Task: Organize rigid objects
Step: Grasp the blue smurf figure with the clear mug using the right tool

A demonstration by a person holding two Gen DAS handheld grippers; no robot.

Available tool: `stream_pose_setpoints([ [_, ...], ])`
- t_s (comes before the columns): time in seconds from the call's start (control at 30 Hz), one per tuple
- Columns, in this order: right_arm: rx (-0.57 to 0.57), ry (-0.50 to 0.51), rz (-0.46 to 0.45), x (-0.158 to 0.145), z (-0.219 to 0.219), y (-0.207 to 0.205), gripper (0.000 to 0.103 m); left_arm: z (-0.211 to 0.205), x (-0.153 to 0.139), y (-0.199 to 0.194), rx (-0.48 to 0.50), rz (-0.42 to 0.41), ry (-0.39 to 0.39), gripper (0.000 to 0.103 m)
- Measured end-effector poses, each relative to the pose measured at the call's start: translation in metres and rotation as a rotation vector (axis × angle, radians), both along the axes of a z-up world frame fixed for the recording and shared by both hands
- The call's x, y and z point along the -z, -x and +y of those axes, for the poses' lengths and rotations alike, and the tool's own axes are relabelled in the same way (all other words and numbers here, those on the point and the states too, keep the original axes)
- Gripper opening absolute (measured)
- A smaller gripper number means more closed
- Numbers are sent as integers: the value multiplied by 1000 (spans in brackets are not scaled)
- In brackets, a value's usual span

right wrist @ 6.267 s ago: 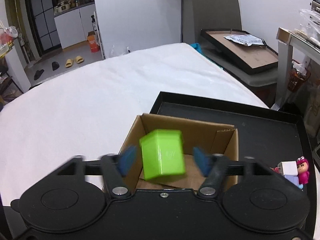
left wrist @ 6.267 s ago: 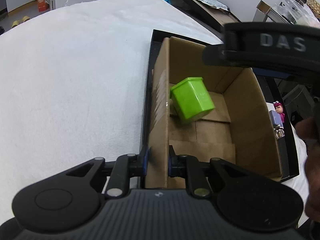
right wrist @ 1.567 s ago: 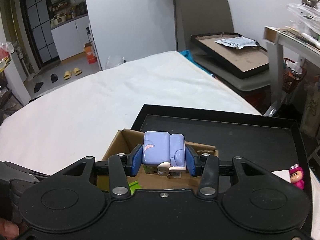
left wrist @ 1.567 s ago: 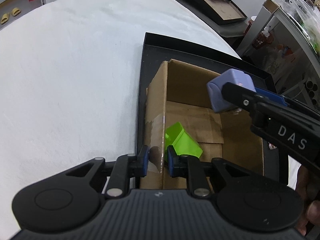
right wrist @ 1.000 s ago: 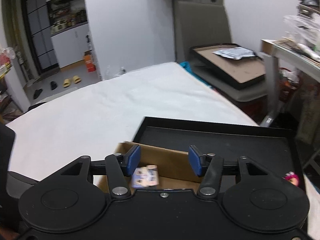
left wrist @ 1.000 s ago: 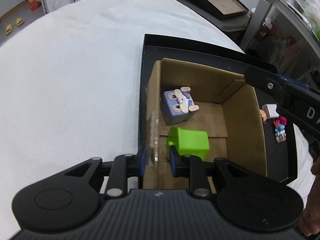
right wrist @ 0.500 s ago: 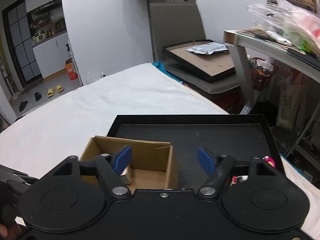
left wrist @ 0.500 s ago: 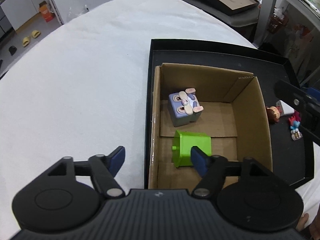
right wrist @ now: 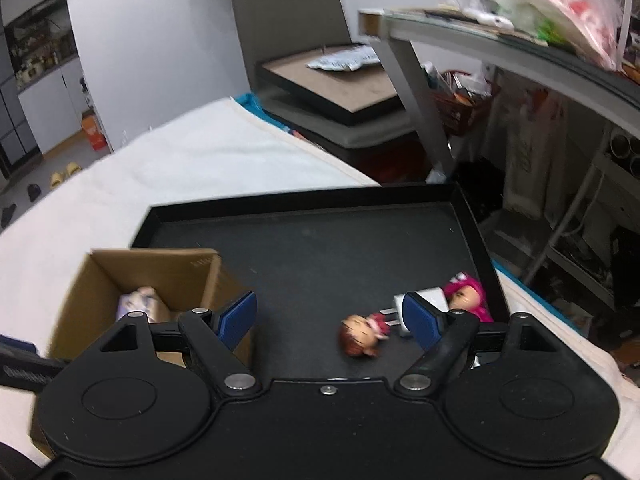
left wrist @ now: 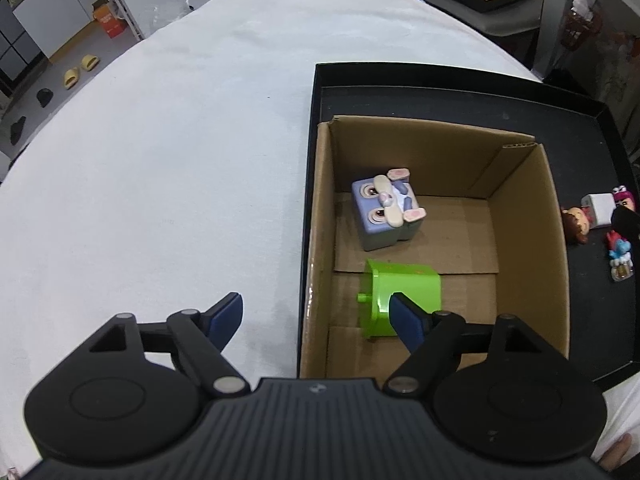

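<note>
A cardboard box (left wrist: 520, 216) stands in a black tray (left wrist: 440, 92) on a white cloth. In it lie a purple rabbit cube (left wrist: 382, 216) and a green box (left wrist: 404, 292) on its side. My left gripper (left wrist: 316, 320) is open and empty, above the box's near left wall. My right gripper (right wrist: 330, 318) is open and empty, low over the tray (right wrist: 320, 248) to the right of the box (right wrist: 100, 280). A brown-haired figure (right wrist: 360, 336), a white block (right wrist: 428, 300) and a pink-haired figure (right wrist: 468, 296) lie by its right finger.
In the left wrist view the small figures (left wrist: 576, 224) and a blue and red one (left wrist: 618, 252) lie on the tray right of the box. A grey shelf leg (right wrist: 416, 84) and clutter stand beyond the tray's far right. White cloth (left wrist: 160, 160) spreads left.
My right gripper dropped the purple cube into the box, opened and swung right toward the small figures. My left gripper let go of the box wall, opened and drew back.
</note>
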State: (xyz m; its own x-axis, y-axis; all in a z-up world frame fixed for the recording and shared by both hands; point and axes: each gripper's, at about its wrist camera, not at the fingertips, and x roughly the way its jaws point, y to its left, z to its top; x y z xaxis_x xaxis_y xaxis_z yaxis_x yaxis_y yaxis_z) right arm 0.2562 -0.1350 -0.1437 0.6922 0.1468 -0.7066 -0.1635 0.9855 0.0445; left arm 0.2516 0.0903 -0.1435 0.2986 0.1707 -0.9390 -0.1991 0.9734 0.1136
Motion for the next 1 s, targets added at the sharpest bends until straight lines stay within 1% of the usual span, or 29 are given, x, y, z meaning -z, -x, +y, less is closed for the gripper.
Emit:
stream_pose_setpoints([
  [0.13, -6, 4, 52, 9, -12, -7, 79, -4, 1, -2, -10, 4, -15, 79],
  [0.3, -27, 29, 78, 16, -20, -12, 79, -13, 2, -5, -1, -2, -30, 79],
  [0.43, -2, 37, 112, 30, -34, -22, 79, -17, 2, -10, -16, 6, -54, 79],
  [0.53, 28, 63, 140, 43, -44, -29, 79, -21, 2, -15, -28, 10, -64, 79],
  [0.67, 28, 96, 159, 56, -53, -33, 79, -28, 0, -20, -40, 8, -83, 79],
  [0.77, 21, 72, 196, 66, -60, -35, 77, -30, -2, -22, -59, 6, -89, 79],
  [0.83, 15, 52, 215, 71, -65, -36, 74, -32, -2, -23, -67, 5, -100, 79],
  [0.97, 8, 60, 230, 79, -71, -38, 74, -33, -1, -23, -82, 10, -115, 79],
  [1.0, 7, 54, 235, 81, -73, -39, 72, -34, -1, -23, -85, 11, -117, 79],
])
